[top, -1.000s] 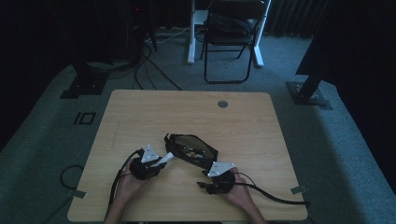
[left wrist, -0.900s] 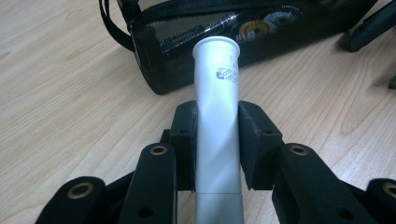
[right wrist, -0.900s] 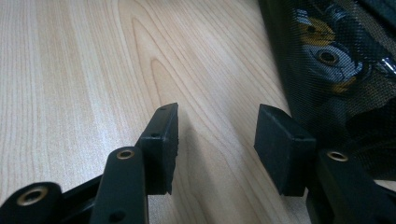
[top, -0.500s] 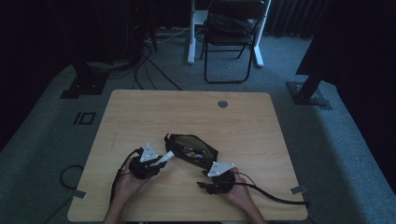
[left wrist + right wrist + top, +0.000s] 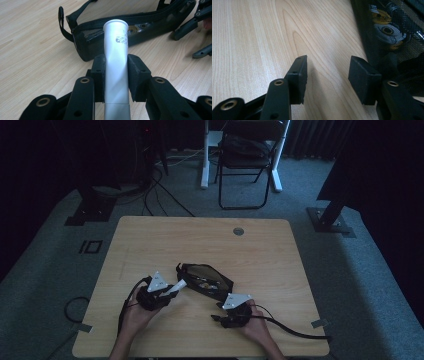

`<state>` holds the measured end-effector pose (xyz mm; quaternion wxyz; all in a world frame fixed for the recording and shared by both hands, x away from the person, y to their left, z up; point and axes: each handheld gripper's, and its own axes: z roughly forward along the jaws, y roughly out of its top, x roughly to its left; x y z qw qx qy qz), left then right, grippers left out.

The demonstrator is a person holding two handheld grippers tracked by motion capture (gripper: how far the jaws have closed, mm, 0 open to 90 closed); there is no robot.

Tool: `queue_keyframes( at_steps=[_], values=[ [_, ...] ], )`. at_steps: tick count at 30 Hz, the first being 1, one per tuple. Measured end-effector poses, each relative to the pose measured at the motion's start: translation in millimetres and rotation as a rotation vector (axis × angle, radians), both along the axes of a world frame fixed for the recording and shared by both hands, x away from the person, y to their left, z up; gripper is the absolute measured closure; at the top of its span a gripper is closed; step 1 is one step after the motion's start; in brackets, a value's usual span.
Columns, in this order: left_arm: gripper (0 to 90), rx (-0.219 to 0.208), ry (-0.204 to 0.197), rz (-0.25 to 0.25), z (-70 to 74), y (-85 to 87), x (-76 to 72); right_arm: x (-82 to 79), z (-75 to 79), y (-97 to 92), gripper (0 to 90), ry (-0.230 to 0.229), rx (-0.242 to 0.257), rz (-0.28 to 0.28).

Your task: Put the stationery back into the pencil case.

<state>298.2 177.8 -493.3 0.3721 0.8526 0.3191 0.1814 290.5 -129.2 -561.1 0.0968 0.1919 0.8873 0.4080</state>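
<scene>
Pinching a white tube (image 5: pixel 116 62) between its pads, the left gripper (image 5: pixel 116 72) aims it at the black pouch's (image 5: pixel 140 32) open zipper just ahead, likely for insertion. Right gripper (image 5: pixel 328 75), jaws spread and empty, waits beside the pouch's mesh side.

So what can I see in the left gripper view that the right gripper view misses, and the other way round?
Left gripper view: the left hand-held gripper clamped on a silver tube, whose far end points at the zipped edge and strap of a black pouch; the other hand-held gripper's black jaws sit at the far right.

Right gripper view: the right hand-held gripper with its jaws apart and nothing between them, beside the pouch's mesh side, where a yellow and grey cartoon print shows.

Both: the pouch and the wooden table.
</scene>
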Motion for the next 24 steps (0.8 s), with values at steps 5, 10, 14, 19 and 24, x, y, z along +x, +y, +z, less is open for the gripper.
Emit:
queue_keyframes(
  at_steps=[5, 10, 14, 19, 24],
  values=[
    [69.7, -0.007, -0.009, -0.003, 4.1, -1.1, -1.2, 0.2, -0.1, 0.1, 47.1, 0.0, 0.0, 0.004],
    [69.7, -0.005, -0.012, -0.007, 7.4, -2.4, -1.6, 0.6, -0.1, 0.2, 43.5, 0.006, -0.002, 0.013],
    [69.7, -0.01, -0.015, -0.011, 10.5, -2.9, -1.8, 0.7, -0.2, 0.5, 40.6, 0.008, -0.002, 0.025],
    [69.7, -0.009, -0.022, -0.013, 14.8, -4.0, -1.5, 0.7, -0.3, 0.7, 37.5, 0.012, -0.003, 0.038],
    [69.7, -0.016, -0.03, -0.009, 19.2, -5.0, -0.4, 0.8, -0.4, 0.9, 35.3, 0.017, -0.003, 0.046]
  ],
)
